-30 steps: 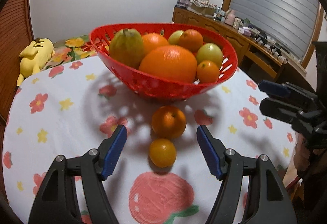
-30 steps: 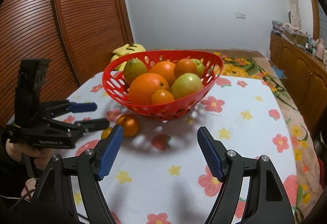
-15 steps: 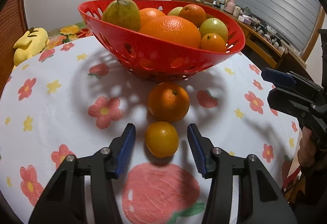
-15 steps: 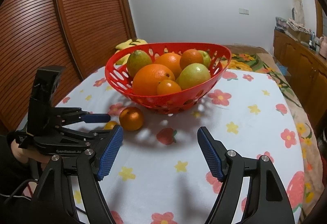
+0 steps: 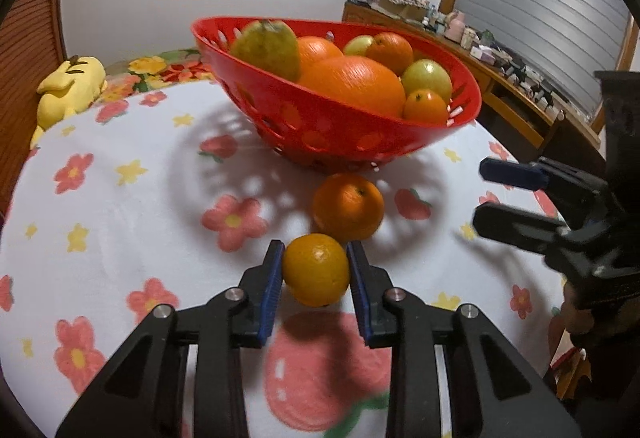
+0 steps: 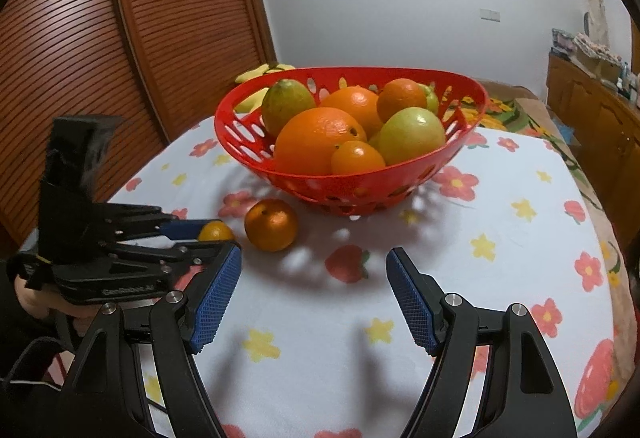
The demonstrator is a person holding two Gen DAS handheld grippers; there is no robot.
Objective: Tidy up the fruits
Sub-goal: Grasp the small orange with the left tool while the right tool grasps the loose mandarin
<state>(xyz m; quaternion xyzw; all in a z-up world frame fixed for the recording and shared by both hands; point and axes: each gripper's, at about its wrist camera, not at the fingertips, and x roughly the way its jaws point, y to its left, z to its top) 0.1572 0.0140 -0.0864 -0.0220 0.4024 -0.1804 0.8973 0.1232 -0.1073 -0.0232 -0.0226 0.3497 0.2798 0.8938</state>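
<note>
A small yellow-orange citrus [image 5: 316, 270] rests on the flowered tablecloth, and my left gripper [image 5: 316, 265] is shut on it, both blue pads pressing its sides. Just beyond it lies a larger orange [image 5: 347, 207], in front of the red perforated basket [image 5: 320, 130] heaped with oranges and green fruits. In the right wrist view the small citrus [image 6: 215, 232] peeks out between the left gripper's fingers, the larger orange [image 6: 271, 225] sits beside it, and the basket [image 6: 360, 182] stands behind. My right gripper [image 6: 314, 280] hovers open over bare cloth, holding nothing.
The round table's flowered cloth [image 5: 120, 222] extends to the left. A yellow plush toy [image 5: 72, 88] lies at the far left edge. A wooden sideboard [image 5: 516, 86] cluttered with small items runs along the right wall. A slatted wooden door [image 6: 80, 58] stands left.
My left gripper's jaws have come together from wide apart onto the small citrus, and the view has dropped closer to the table. The right gripper has crept slightly forward and lower, still open.
</note>
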